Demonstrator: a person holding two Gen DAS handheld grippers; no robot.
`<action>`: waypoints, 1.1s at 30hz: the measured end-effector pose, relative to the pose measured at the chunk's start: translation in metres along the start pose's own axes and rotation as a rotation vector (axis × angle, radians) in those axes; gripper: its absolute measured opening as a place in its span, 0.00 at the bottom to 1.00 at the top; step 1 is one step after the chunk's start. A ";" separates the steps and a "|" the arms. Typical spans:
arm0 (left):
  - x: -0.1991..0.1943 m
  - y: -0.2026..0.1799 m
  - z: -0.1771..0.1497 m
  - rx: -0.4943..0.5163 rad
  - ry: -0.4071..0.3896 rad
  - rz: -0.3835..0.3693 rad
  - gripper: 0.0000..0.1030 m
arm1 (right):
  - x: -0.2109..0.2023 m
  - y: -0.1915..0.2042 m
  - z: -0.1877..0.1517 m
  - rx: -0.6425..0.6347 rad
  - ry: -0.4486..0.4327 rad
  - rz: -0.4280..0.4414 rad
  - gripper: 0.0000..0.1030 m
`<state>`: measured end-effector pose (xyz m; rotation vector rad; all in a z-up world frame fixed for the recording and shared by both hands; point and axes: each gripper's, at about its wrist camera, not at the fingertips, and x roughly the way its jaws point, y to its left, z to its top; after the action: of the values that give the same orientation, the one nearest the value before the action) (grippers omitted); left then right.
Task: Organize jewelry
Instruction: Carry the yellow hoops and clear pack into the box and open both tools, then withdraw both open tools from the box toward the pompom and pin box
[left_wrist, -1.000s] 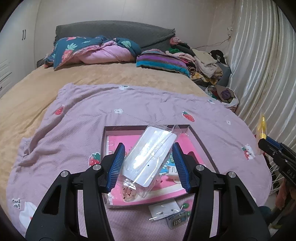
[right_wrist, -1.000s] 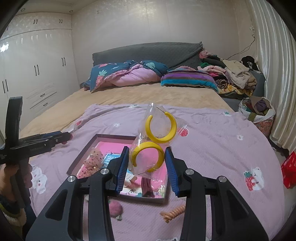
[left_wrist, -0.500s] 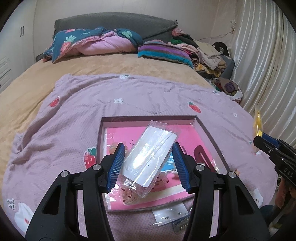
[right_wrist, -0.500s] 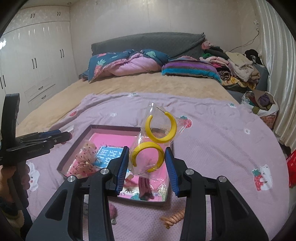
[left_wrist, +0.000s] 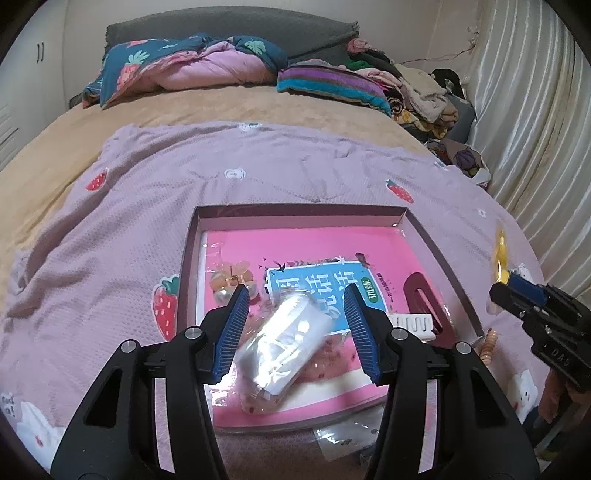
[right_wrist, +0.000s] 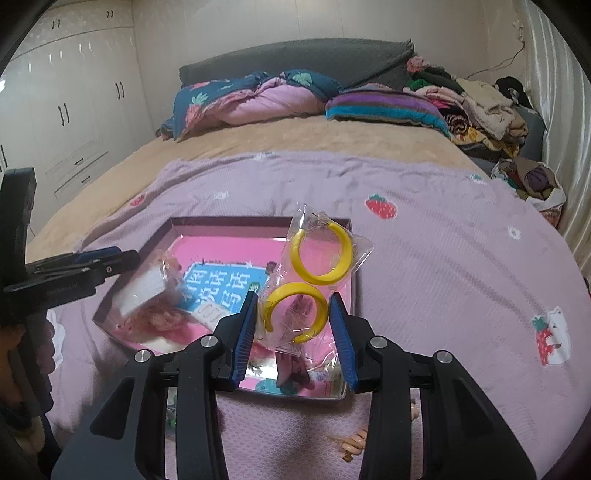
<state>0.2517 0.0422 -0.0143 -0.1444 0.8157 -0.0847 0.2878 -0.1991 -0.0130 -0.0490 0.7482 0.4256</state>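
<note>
**Left jaws wide over box, right holds earring bag**

Left gripper hovers over the near half of the shallow box, jaws spread wide. A clear packet with a white card sits between the fingers, blurred; it touches neither pad, and whether it is resting on the box floor cannot be told. The box lies on the purple strawberry blanket, lined with a pink printed sheet.

Right gripper is closed on a clear bag of two yellow hoop earrings, pinching the lower hoop; the bag stands up above the box's right edge.

In the box: a small earring packet toward the left wall, a dark red hair clip near the right wall. On the blanket: another small packet just off the box's near edge, a tan spiral hair tie off its near right corner.
</note>
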 end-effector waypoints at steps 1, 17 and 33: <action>0.002 0.000 -0.001 -0.001 0.003 0.000 0.43 | 0.004 -0.001 -0.002 0.000 0.008 -0.001 0.37; 0.002 0.007 -0.014 -0.021 0.022 0.014 0.44 | 0.042 -0.002 -0.016 0.005 0.097 -0.007 0.41; -0.024 0.012 -0.014 -0.045 -0.018 0.021 0.52 | -0.005 -0.005 -0.008 0.064 0.001 -0.004 0.72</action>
<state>0.2260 0.0561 -0.0085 -0.1785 0.8011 -0.0450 0.2813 -0.2070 -0.0166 0.0093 0.7626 0.3980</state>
